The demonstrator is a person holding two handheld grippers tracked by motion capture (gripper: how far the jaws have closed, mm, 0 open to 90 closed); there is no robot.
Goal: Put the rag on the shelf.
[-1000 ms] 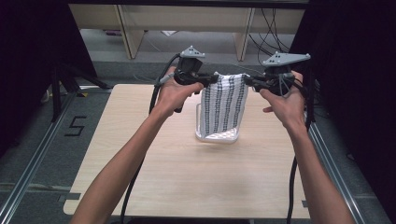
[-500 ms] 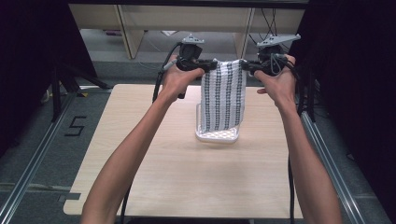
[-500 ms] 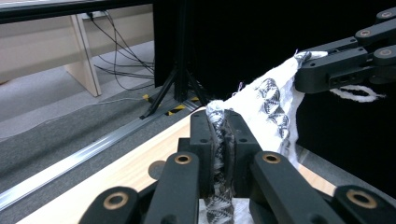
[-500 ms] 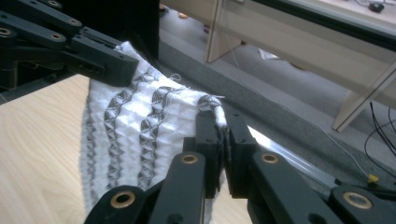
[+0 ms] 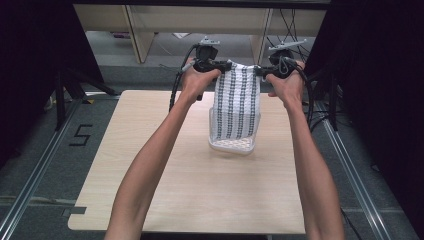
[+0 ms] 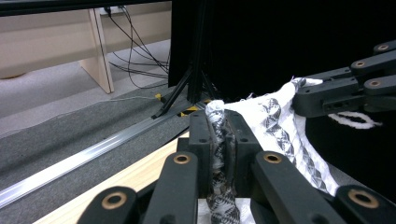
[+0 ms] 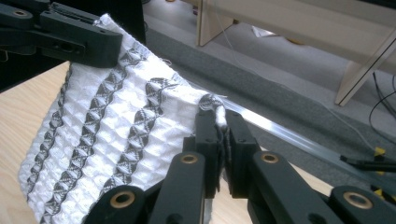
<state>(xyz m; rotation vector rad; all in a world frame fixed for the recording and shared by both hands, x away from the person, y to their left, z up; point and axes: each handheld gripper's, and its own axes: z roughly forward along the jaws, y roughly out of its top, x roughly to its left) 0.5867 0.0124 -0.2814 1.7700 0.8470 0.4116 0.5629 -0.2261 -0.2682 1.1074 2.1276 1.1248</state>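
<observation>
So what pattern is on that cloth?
The cloth is white waffle weave with dark grey zigzag stripes running lengthwise; the right gripper view shows it best.

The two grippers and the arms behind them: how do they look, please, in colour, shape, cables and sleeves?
Each of the left gripper and right gripper is black, with a grey three-cornered plate on top and a black cable trailing from it. In the gripper views, the two blocky black jaws rise from linked bars with brass-coloured pivot rings. The forearms are bare, no sleeves or gloves.
</observation>
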